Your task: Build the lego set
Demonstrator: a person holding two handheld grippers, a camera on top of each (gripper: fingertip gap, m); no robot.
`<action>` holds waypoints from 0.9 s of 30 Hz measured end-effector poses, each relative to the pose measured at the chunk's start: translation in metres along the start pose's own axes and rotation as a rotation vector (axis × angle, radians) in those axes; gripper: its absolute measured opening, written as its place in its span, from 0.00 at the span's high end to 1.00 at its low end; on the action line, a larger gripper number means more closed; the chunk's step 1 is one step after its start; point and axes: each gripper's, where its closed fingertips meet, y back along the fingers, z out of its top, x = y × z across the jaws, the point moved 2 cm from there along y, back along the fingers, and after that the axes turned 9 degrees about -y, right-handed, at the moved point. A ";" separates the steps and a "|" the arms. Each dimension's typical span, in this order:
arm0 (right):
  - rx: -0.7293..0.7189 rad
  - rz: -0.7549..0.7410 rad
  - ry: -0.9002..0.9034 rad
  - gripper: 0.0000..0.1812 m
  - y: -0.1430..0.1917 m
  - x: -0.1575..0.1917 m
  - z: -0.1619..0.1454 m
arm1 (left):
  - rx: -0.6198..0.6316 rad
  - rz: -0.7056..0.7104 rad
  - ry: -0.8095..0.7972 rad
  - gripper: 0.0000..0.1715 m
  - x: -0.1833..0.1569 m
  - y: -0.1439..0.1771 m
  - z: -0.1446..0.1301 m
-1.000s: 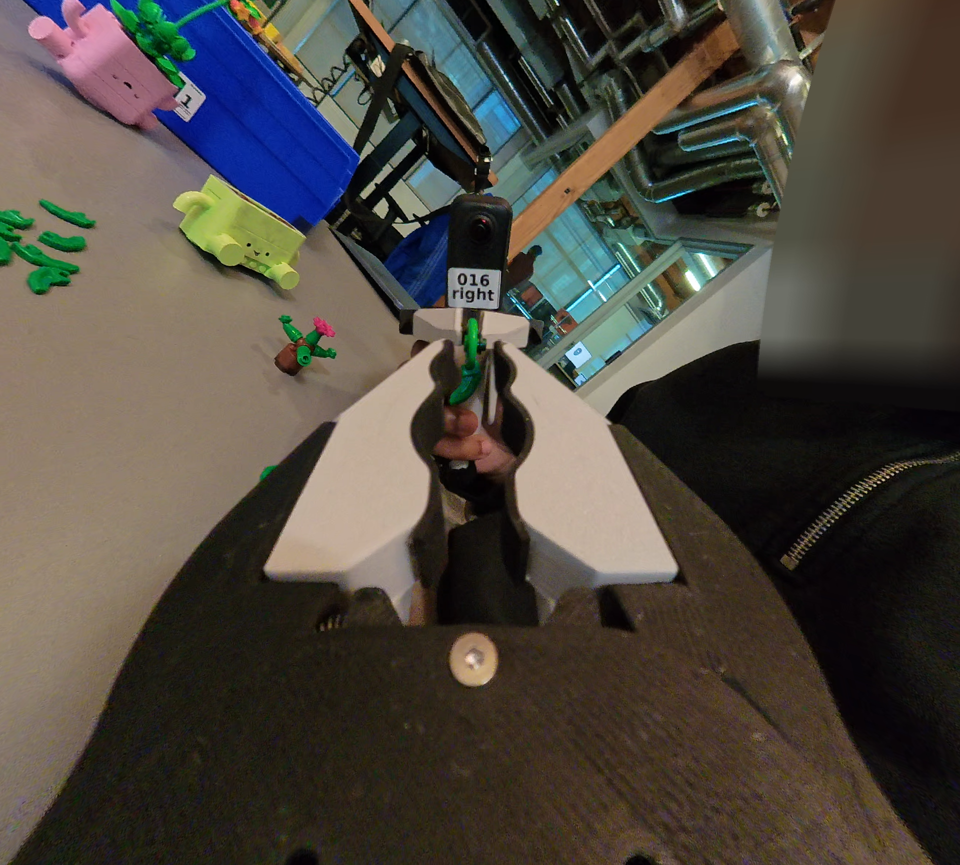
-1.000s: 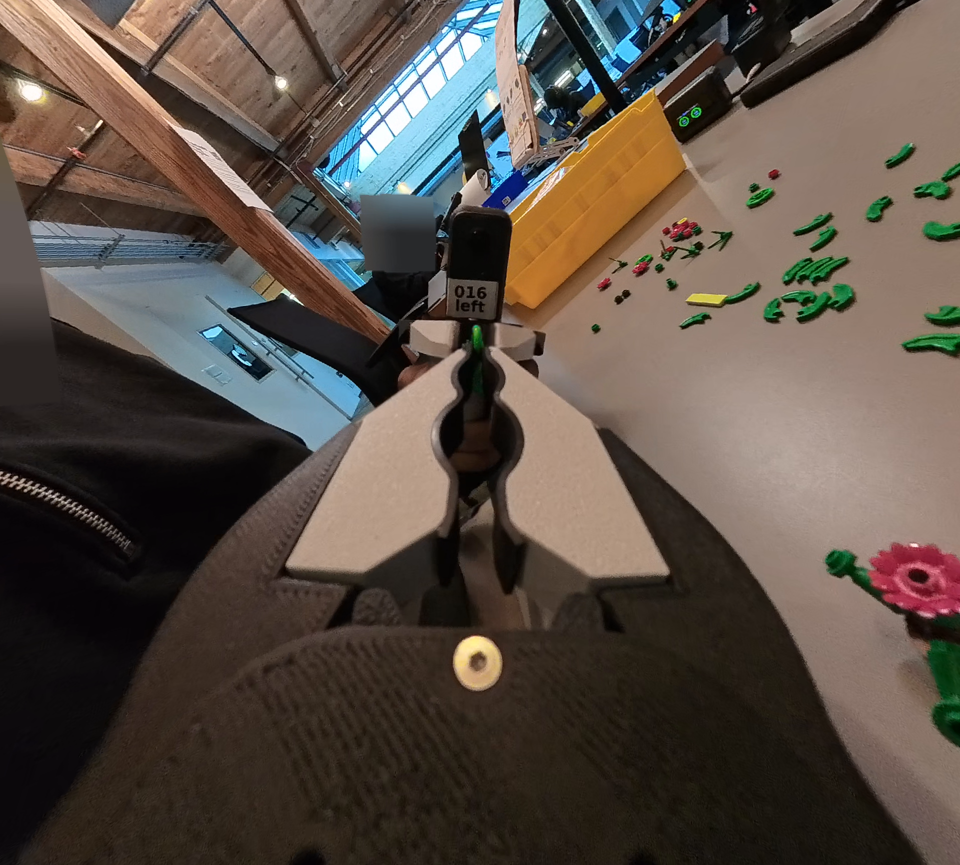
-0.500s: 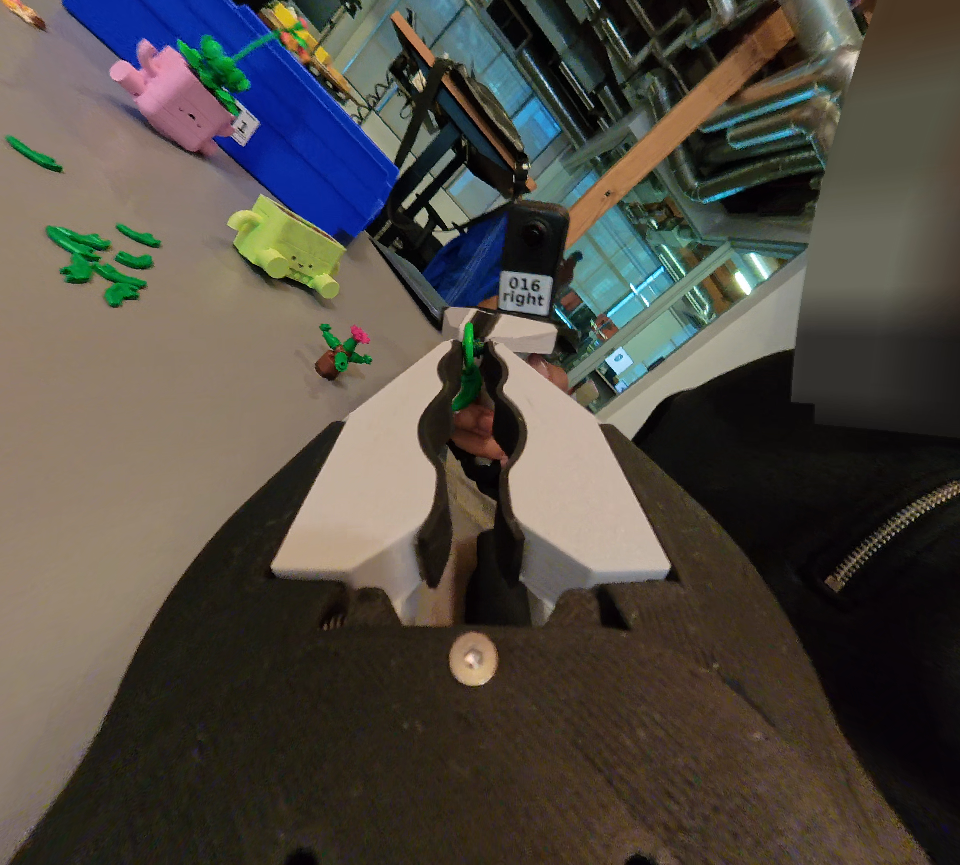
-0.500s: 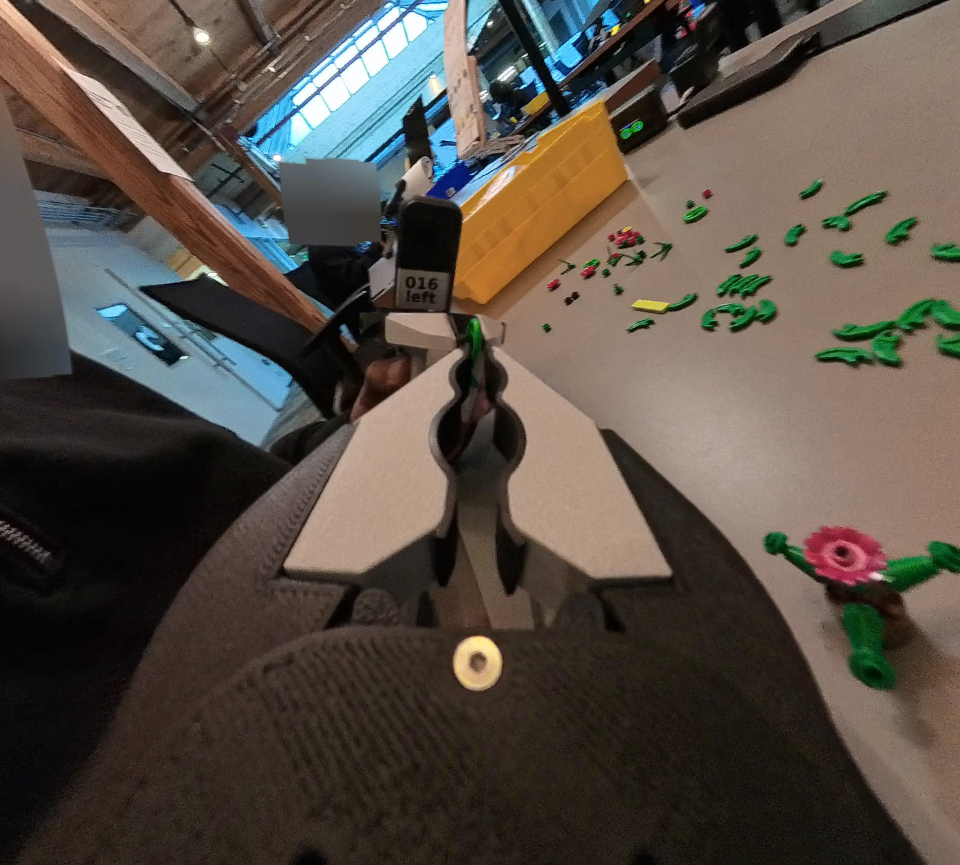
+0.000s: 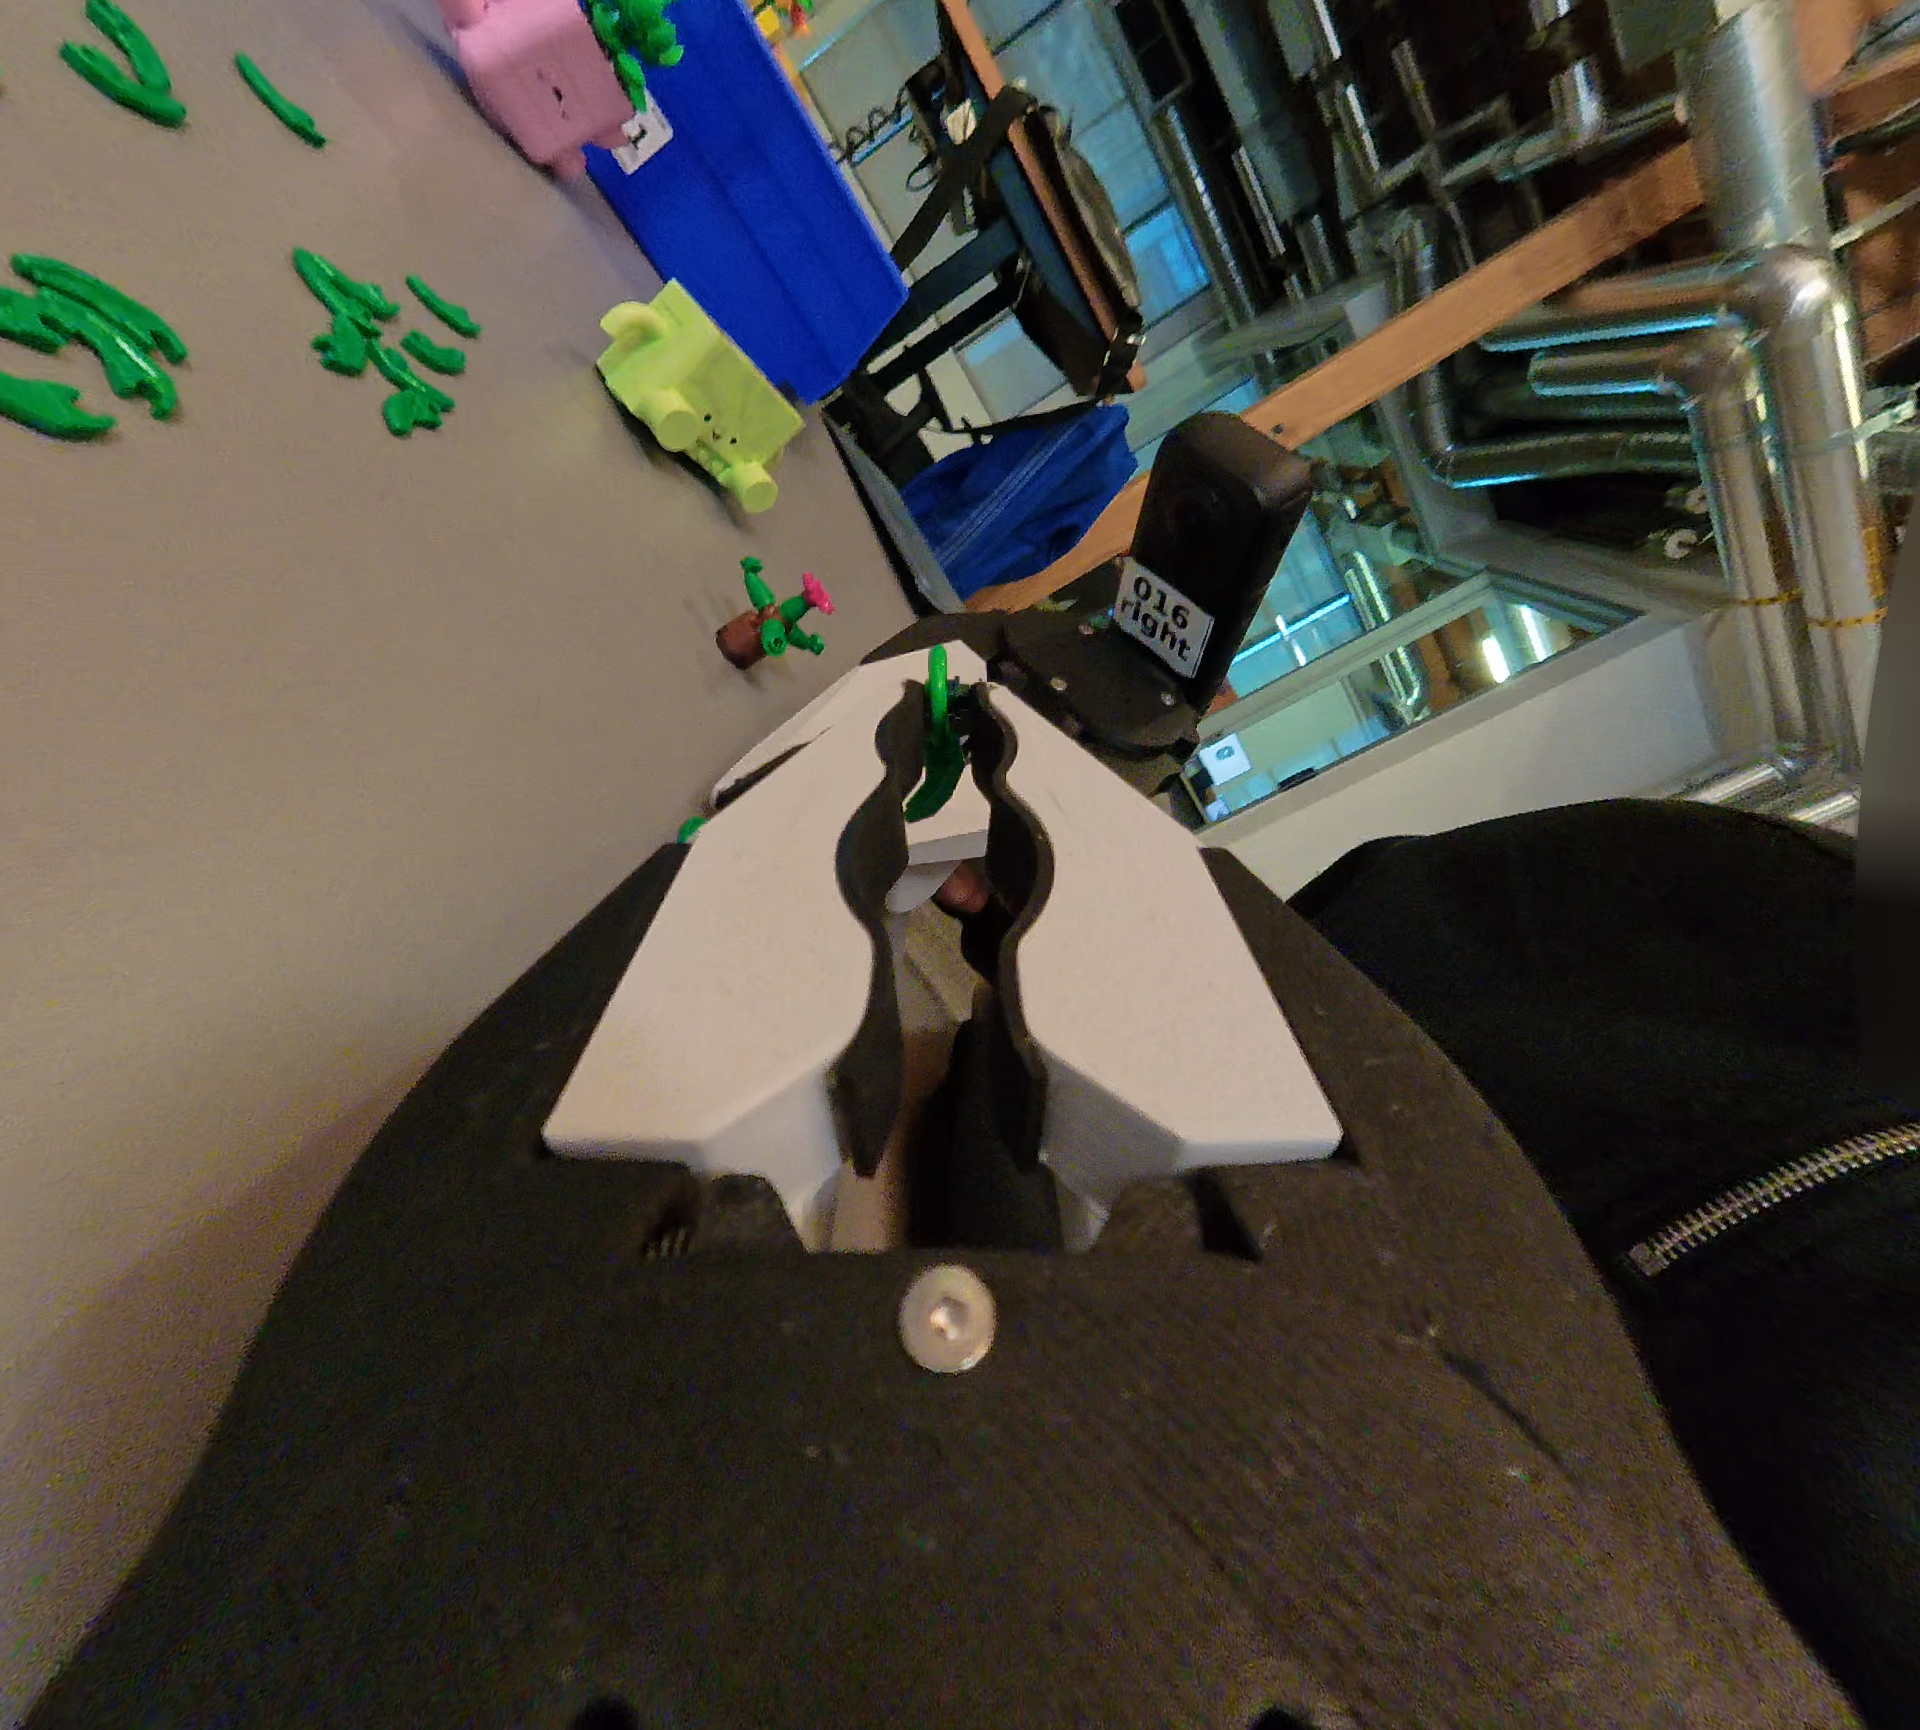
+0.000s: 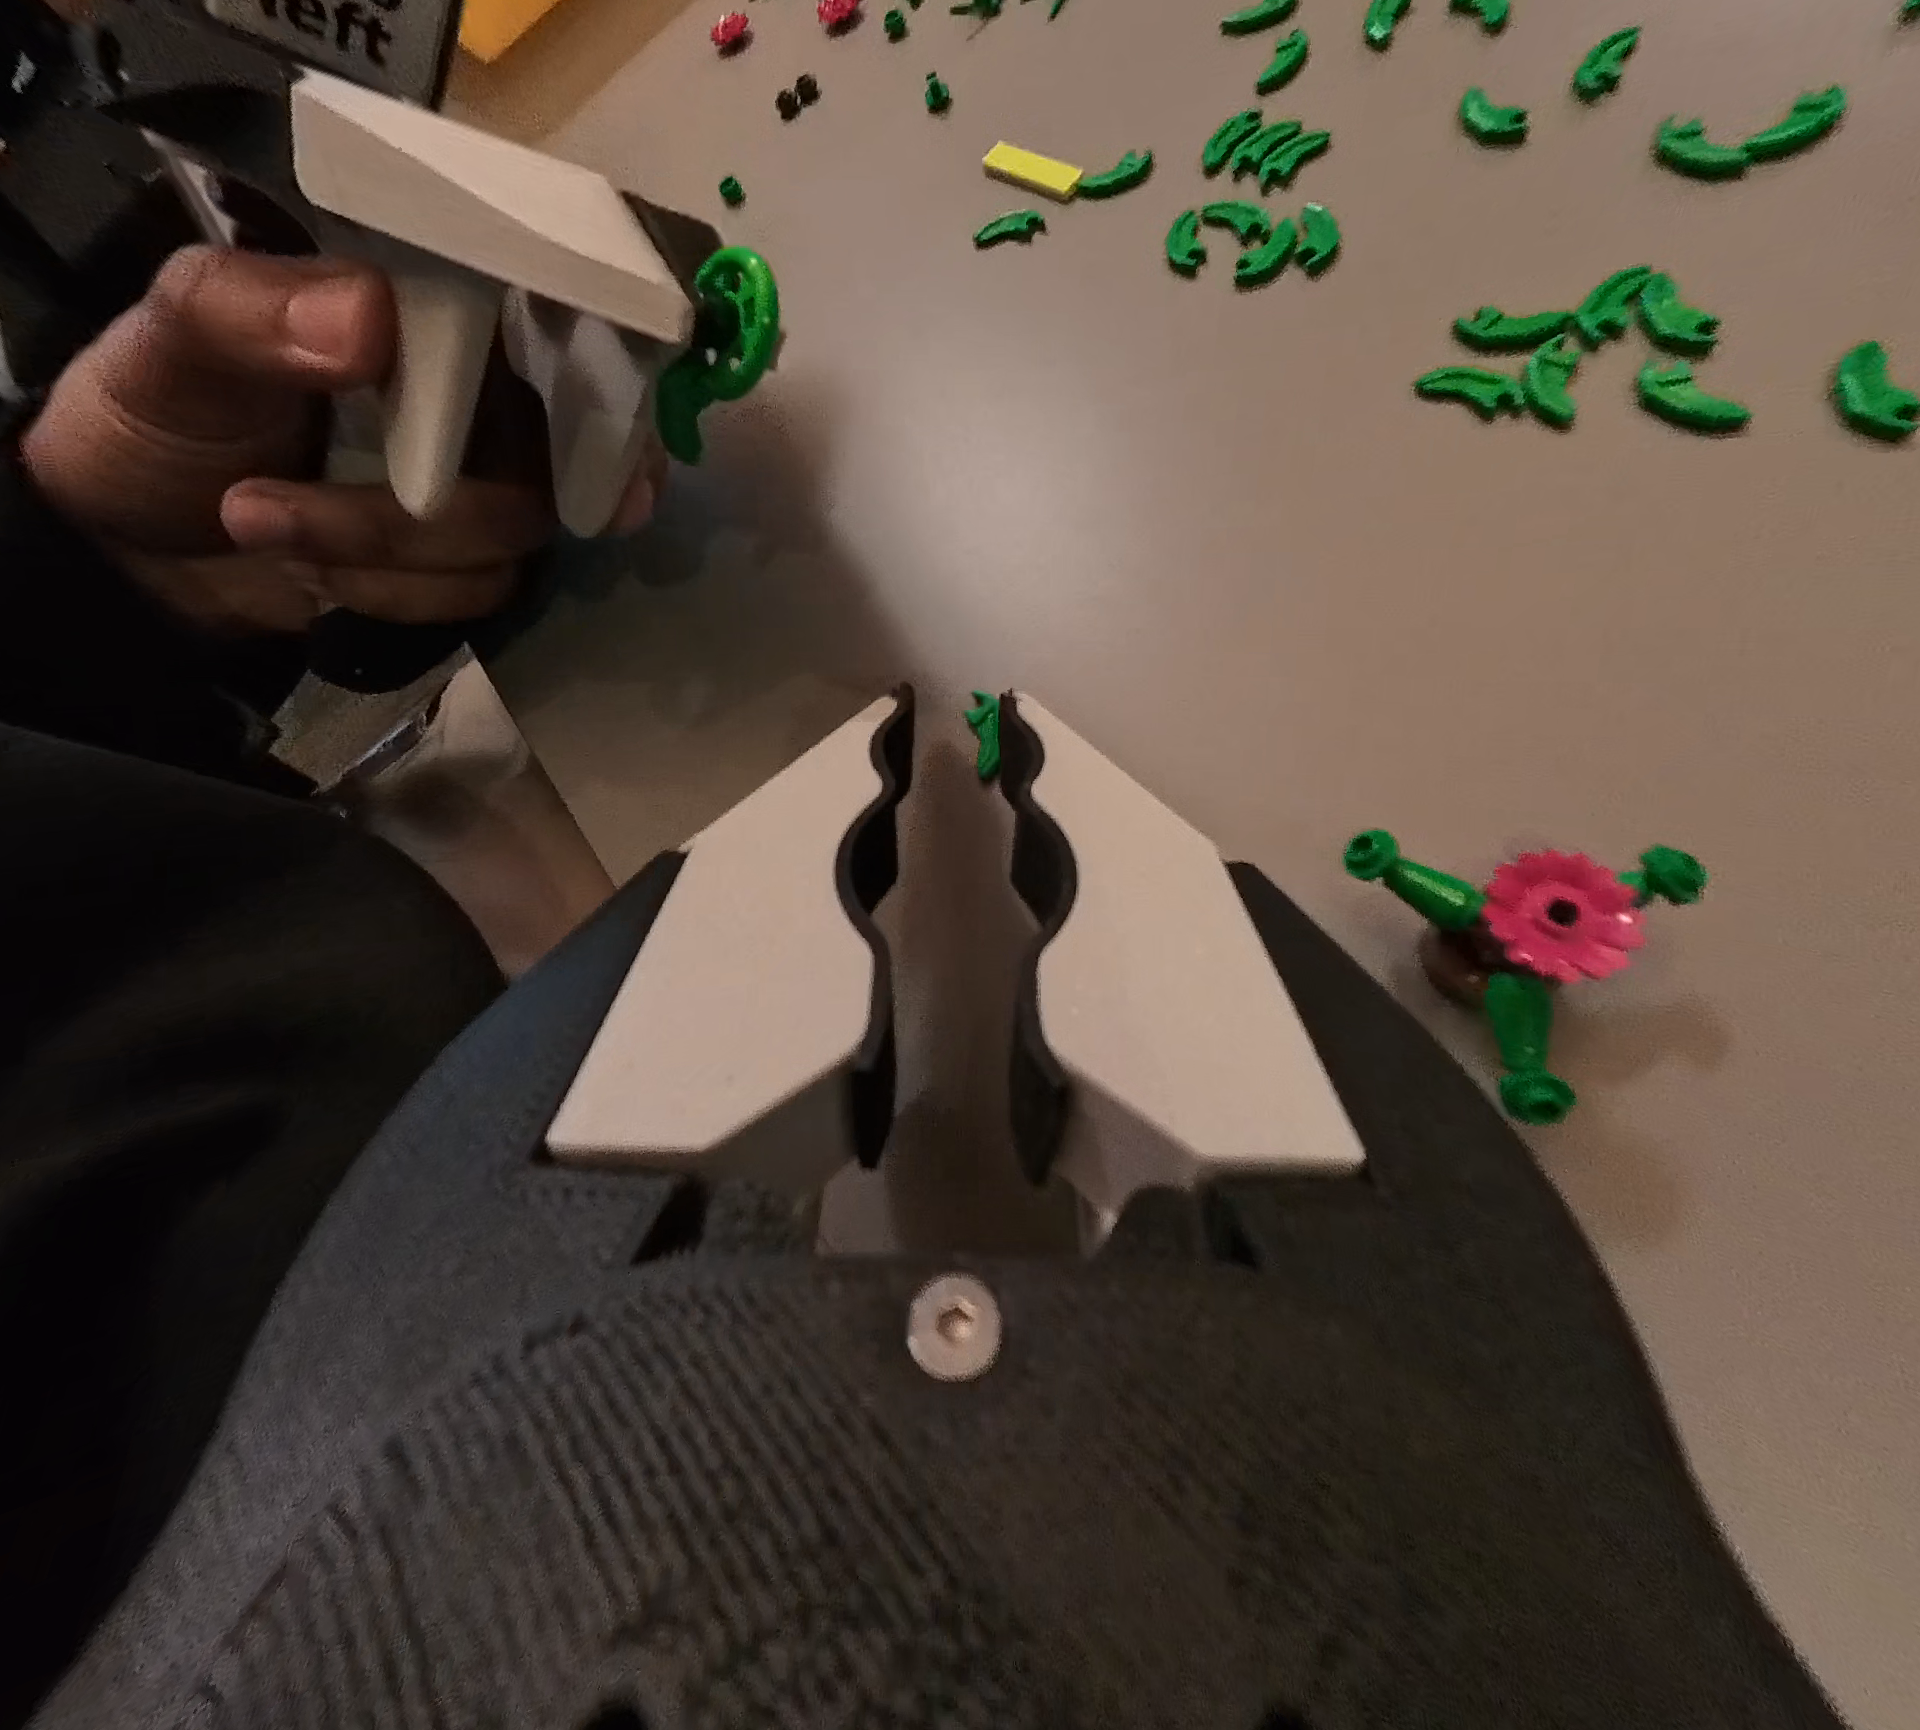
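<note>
lego vine piece held in the left gripper, right gripper parted above the table

lego vine piece [image 6: 727, 340], a curled green stem with a leaf, sits pinched at the tips of the left gripper [image 5: 940, 704], whose fingers are closed narrowly on it, off the grey table [image 6: 1039, 537]. the right gripper [image 6: 956, 714] is lower and apart from it, its fingers parted a little; a small green leaf [image 6: 982, 730] shows right against the inner face of one finger, but whether it is gripped or just lying behind the tips i cannot tell.

judging by this, the step in hand is joining leaf pieces onto the held stem, midway through a sub-assembly. the next move likely calls for bringing the two grippers tip to tip and lining a leaf's clip squarely on the vine, with the left held steady.

around: a small pink flower plant [image 6: 1527, 932] on a brown base stands just right of the right gripper, scattered green leaves [image 6: 1579, 350] lie farther out, a yellow tile [image 6: 1029, 168] among them. a pink pot [image 5: 530, 54] with greenery and a lime pot [image 5: 707, 407] lie by a blue bin [image 5: 727, 122]. nothing blocks the gap between the grippers, though the flower plant is near enough to be knocked.
</note>
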 end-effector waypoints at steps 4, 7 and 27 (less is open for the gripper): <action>0.048 -0.049 0.060 0.94 -0.004 0.000 -0.005 | 0.048 0.017 -0.005 0.96 0.000 0.000 -0.007; 0.068 -0.094 0.118 0.97 -0.005 -0.001 -0.008 | 0.081 0.035 -0.001 0.97 0.001 -0.001 -0.012; -0.085 -0.002 0.217 1.00 0.019 0.031 -0.005 | 0.241 0.121 0.026 0.96 0.010 -0.006 -0.037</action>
